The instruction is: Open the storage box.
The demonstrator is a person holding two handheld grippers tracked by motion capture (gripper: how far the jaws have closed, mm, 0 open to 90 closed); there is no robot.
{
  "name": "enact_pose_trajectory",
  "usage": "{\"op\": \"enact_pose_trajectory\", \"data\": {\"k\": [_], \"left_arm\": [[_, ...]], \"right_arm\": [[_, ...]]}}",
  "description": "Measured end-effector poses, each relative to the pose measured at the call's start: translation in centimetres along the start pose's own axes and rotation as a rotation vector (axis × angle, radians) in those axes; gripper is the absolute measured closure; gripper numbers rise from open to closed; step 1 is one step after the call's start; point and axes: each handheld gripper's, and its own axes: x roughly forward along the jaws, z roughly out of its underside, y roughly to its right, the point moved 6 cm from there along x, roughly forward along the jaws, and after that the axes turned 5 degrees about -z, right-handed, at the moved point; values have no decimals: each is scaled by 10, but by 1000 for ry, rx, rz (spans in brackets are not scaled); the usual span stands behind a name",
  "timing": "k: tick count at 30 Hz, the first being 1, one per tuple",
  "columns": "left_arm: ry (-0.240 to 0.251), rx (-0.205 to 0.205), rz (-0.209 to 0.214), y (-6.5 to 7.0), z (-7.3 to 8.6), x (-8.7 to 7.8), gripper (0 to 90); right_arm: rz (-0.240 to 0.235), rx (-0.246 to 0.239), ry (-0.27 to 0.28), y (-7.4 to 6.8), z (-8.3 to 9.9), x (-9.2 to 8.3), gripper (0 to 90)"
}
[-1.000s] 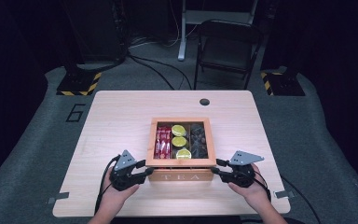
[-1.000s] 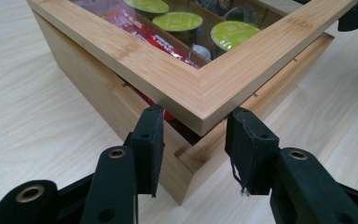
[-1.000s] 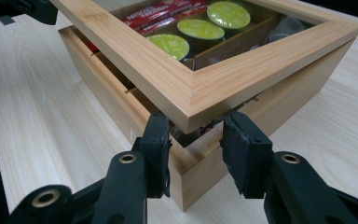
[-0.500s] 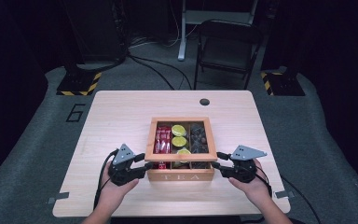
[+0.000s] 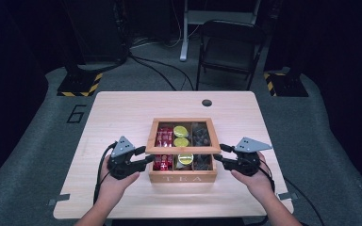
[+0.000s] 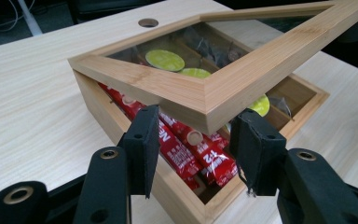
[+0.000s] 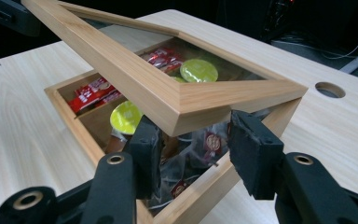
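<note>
While both my grippers sit under the front corners of one glass-paned wooden lid (image 6: 223, 88), my left gripper (image 6: 196, 144) and right gripper (image 7: 191, 149) stand part open, the right's jaws having just been widening, neither clamped on it. Just beyond my jaws lies one square bamboo tea box (image 5: 183, 178) with three compartments: glossy red sachets (image 6: 186, 149), three round lime-green capsules (image 5: 181, 131), dark crinkly bags (image 7: 200, 144). One pale wood table (image 5: 122, 108) bears it, and the tilted lid frame blocks my reach inside.

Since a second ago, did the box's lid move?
Yes. The lid has tipped up at its front edge, away from the box front marked TEA.
</note>
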Motion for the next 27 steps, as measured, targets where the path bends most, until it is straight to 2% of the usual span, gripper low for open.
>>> {"op": "enact_pose_trajectory", "data": {"k": [7,15,16,17,20,21,27], "left_arm": [[26,-21,-3,-3,-11,-2,532],[35,-13,-17,-6,-24,-3,536],[40,-26,-18,-6,-25,-3,537],[38,-15,-21,-7,-27,-3,538],[37,-16,-23,-8,-31,-4,538],[34,-17,-21,-9,-33,-4,538],[38,-28,-25,-11,-40,-4,539]], "right_arm": [[8,-9,9,5,-12,0,533],[10,-28,31,11,-25,0,532],[15,-18,35,11,-26,0,532],[16,-28,38,12,-29,1,533],[12,-40,37,14,-31,0,533],[19,-22,40,13,-33,0,533],[29,-15,39,16,-40,1,538]]}}
